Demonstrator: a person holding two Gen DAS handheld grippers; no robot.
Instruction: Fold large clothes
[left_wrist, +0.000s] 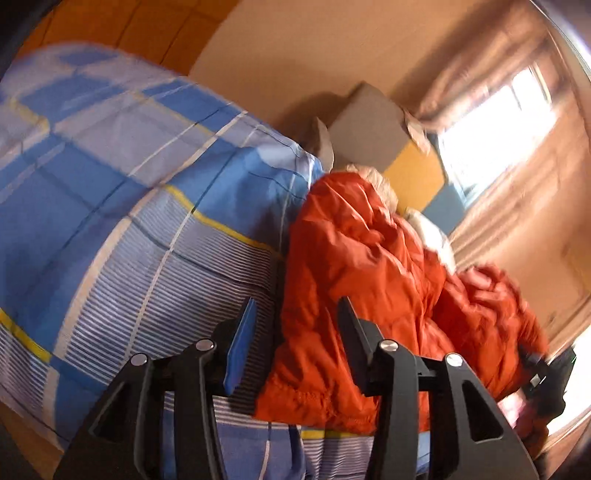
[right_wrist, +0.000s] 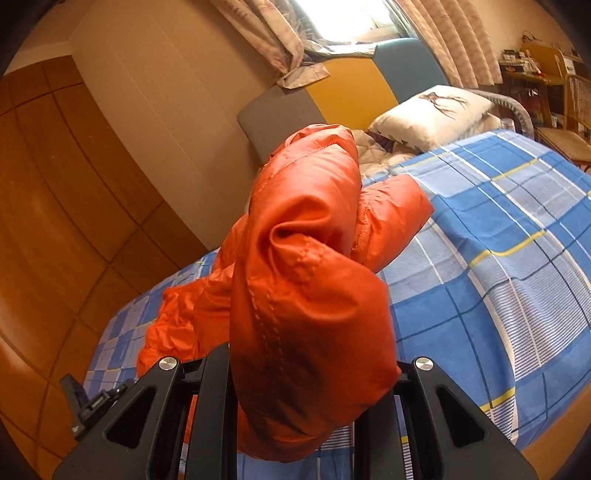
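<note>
Nearest my right-hand camera, the right gripper (right_wrist: 306, 369) has its fingers clamped on a bunched fold of the orange puffer jacket (right_wrist: 306, 288), lifting it above the bed (right_wrist: 498, 258) while the rest of it trails down to the left. On the left-hand camera I see my left gripper (left_wrist: 295, 343) with fingers spread apart and holding nothing, the jacket's hem just beyond them on the blue checked bedding. Farther off lie a white pillow (right_wrist: 432, 114) and the headboard (right_wrist: 351, 92).

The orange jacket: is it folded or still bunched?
Bunched: the orange jacket hangs twisted from the right gripper, the rest crumpled on the bed.
</note>
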